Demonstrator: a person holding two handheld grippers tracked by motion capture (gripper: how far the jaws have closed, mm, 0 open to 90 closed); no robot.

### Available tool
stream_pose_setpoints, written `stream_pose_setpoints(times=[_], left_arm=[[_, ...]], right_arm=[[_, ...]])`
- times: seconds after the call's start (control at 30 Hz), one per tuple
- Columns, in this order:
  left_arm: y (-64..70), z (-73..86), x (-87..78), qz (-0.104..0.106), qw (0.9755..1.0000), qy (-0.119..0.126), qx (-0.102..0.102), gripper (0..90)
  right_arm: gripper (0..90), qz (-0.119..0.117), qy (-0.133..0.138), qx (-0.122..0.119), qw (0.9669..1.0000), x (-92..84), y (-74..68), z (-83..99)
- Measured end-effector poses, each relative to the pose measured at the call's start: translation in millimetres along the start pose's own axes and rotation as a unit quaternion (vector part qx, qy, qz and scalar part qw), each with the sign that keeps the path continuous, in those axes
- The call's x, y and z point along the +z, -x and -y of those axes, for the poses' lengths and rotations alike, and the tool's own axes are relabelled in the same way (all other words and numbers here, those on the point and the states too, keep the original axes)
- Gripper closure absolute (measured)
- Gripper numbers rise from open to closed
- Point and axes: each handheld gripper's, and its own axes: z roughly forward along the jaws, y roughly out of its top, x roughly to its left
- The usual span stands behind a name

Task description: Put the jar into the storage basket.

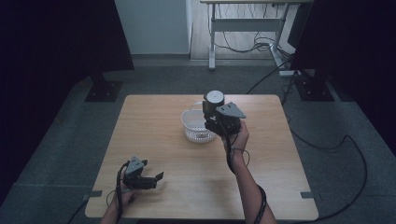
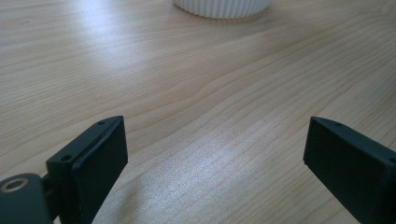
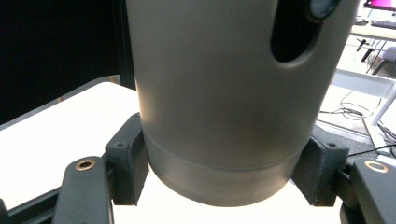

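1. High view: the right gripper [image 1: 215, 116] is held up over the far middle of the wooden table [image 1: 154, 140], above the right side of a white slotted basket [image 1: 197, 126]. Its jaws are clamped on the lower part of a grey cylinder [image 1: 213, 101] with a pale flat top, which stands upright and rises clear of the basket. The person's right forearm [image 1: 247, 182] runs up from the near edge to that gripper.
2. High view: the left gripper [image 1: 156, 179] rests low at the near left corner of the table, well apart from the basket, its jaws spread and pointing right with nothing between them.
3. Left gripper view: the two black jaws stand wide apart over bare wood grain, empty. The ribbed white basket [image 2: 222, 7] shows at the far top edge, well ahead of the jaws.
4. Right gripper view: the grey cylinder [image 3: 224, 93] sits squarely between the jaws, both pads pressed on its darker bottom band, one on each side. A dark oval slot [image 3: 294, 32] is cut in its upper right wall. The pale table [image 3: 60, 126] lies below on the left, and a desk [image 3: 369, 79] with cables stands beyond on the right.
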Motion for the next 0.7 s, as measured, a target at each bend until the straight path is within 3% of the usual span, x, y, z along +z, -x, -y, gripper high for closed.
stream_pose_setpoints(times=[0.7], left_arm=[[-0.3, -0.1, 0.6, 0.004, 1.0000, -0.001, -0.004, 6.0]], right_arm=[[30.8, -0.010, 0.007, -0.004, 0.9999, 32.4, -3.9, -11.9]])
